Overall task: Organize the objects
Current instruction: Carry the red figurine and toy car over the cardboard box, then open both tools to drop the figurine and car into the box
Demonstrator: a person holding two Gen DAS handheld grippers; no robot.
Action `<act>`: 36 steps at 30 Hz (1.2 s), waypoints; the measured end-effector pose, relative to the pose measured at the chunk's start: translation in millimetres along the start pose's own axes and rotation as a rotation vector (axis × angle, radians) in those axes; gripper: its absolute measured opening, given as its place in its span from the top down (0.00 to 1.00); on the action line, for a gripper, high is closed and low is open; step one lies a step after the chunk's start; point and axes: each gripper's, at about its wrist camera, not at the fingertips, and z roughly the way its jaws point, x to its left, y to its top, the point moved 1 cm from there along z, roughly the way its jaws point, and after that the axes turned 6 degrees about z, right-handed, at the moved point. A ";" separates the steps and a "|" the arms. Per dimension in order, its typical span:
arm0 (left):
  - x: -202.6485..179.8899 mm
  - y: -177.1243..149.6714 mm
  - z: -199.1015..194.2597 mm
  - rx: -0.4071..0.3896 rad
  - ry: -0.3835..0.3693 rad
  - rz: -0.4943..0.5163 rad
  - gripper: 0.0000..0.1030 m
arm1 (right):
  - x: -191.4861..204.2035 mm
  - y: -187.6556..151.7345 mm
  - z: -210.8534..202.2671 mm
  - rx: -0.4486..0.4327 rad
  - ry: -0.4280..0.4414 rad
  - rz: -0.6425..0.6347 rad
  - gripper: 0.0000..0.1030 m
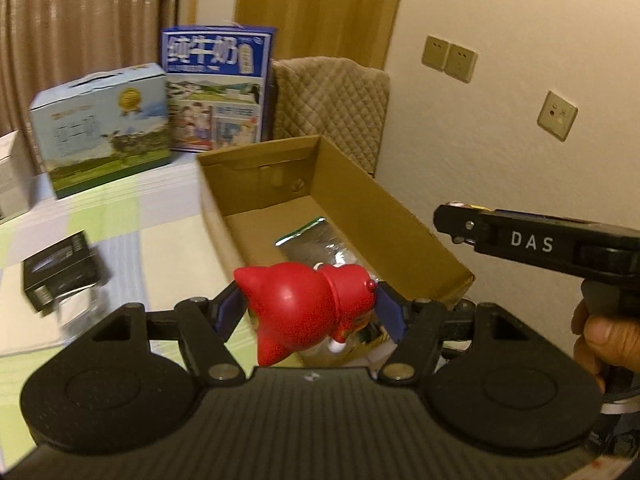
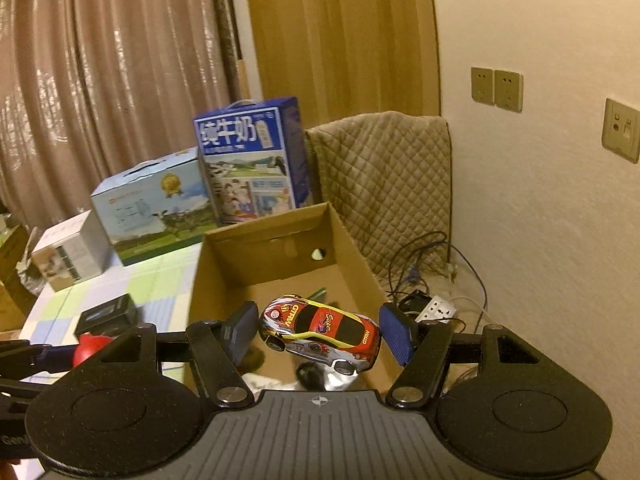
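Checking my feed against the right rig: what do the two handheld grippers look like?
Both match: a ribbed black base, two round black discs, angled black linkage arms with silver pivot screws, and blue padded fingers. The right gripper seen from the left camera is a black body with white "DAS" lettering. No cables or sleeves show.

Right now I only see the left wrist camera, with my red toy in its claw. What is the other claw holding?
Observer: The right claw is shut on a toy car, red, yellow and silver.
Operator: Is the car over the box?
Observer: Yes, it hangs tilted over the near end of the cardboard box, between its side walls.
Operator: Is there anything on the floor next to the box?
Observer: A white power strip and tangled cables lie beside the box, by the wall.
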 end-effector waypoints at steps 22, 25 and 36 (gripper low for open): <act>50.5 -12.6 12.8 0.019 0.070 -0.039 0.17 | 0.2 -0.6 42.2 0.065 0.061 0.028 0.38; 62.1 -17.2 3.9 0.016 0.094 -0.051 0.15 | 9.6 -1.0 45.8 0.073 0.100 0.011 0.22; 91.9 -43.1 -31.5 0.032 0.164 -0.062 0.13 | 39.0 -6.9 27.1 0.078 0.132 -0.006 0.20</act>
